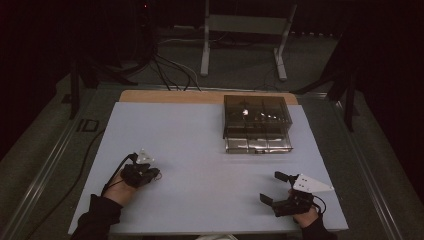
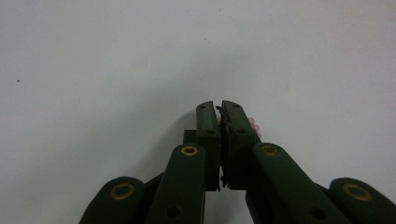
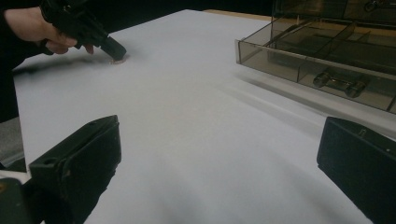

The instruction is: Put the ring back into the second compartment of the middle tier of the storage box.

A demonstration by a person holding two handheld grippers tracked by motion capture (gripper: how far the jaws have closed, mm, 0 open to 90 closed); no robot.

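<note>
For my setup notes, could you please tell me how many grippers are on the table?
2. The left gripper sits at the near left of the white table, fingers shut. The right gripper sits at the near right, fingers open.

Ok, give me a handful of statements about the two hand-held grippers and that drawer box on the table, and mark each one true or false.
1. The left hand-held gripper has its jaws shut on a small pink object. True.
2. The right hand-held gripper is clamped on the box. False: its jaws stand wide apart over the bare white table, holding nothing.
3. The smoky clear drawer box has its drawer pulled out. True.
4. The box sits between the two grippers at the near edge. False: it stands at the far right part of the table.
5. The open drawer has dividers. True.
</note>
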